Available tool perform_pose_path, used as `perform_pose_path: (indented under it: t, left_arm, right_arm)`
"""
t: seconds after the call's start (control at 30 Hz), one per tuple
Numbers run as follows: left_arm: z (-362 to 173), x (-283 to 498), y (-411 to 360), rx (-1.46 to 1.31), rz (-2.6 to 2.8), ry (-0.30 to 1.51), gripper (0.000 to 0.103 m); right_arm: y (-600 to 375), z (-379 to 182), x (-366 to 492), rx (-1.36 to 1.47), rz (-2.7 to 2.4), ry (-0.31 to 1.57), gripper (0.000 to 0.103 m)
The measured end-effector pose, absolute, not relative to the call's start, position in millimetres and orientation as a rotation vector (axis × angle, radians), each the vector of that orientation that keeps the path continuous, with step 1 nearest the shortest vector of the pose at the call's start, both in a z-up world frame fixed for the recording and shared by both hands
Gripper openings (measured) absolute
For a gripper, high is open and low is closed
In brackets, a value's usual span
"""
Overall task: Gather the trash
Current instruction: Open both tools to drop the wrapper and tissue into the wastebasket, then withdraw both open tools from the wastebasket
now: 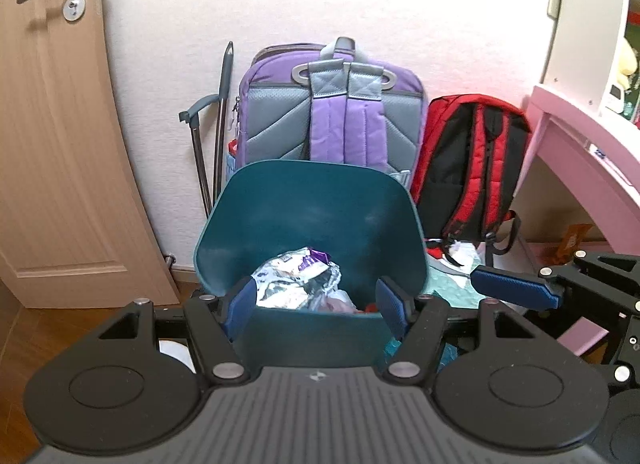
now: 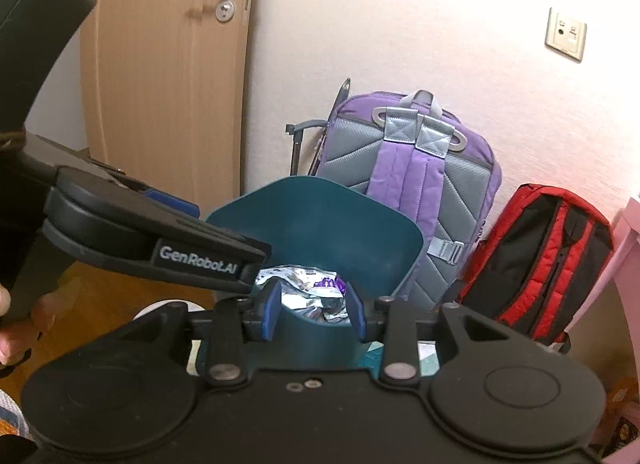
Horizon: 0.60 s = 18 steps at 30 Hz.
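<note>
A teal bin (image 1: 312, 200) (image 2: 320, 216) stands on the floor by the wall. Inside it lies a crumpled silver and purple wrapper (image 1: 298, 280) (image 2: 308, 284) on top of other scraps. My left gripper (image 1: 316, 306) hovers over the bin's near rim, open, with nothing pinched between its blue pads. My right gripper (image 2: 315, 312) hangs beside it over the same rim, also open and empty. One finger (image 1: 516, 288) of the right gripper shows in the left wrist view at the right. The left gripper's black body (image 2: 160, 248) crosses the right wrist view from the left.
A purple backpack (image 1: 332, 112) and a red backpack (image 1: 476, 164) lean on the wall behind the bin. A wooden door (image 1: 52, 124) stands left, a pink desk (image 1: 580, 152) right. Grey metal handles (image 1: 218, 124) rest against the wall. A hand (image 2: 24, 316) holds the left gripper.
</note>
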<state>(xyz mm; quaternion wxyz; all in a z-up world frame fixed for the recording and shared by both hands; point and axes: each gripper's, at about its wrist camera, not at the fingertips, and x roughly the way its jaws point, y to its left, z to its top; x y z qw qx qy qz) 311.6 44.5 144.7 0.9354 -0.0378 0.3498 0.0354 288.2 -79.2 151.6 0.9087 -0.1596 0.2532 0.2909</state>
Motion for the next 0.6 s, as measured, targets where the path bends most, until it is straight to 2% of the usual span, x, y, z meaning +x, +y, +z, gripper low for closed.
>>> perform_pose_path:
  t: [0.17,0.27,0.4,0.5,0.6]
  left_arm:
    - [148.7,281.7,38.8,-0.087,0.051,0.712,0.066]
    - [145.9,263.4,35.9,-0.088,0.04,0.712,0.074]
    - [133.7,242.3,33.7,-0.09,0.018,0.725,0.075]
    - [117.5,229.2,31.6,-0.092,0.011,0.74,0.083]
    - [96.5,218.3,31.7,-0.117,-0.008,0.763,0.084]
  right_arm:
    - [-89.6,155.1,261.7,-0.296,0.611,0.517,0.036]
    - [-96.5,151.2,246.8,-0.264,0.614,0.529,0.038]
    - [-105.3,137.1,228.0,-0.238,0.618,0.546,0.043]
    - [-112.8,120.5,217.6,-0.207,0.623,0.567,0.046]
    - [-120.2,101.1,209.8,-0.185,0.634,0.577,0.048]
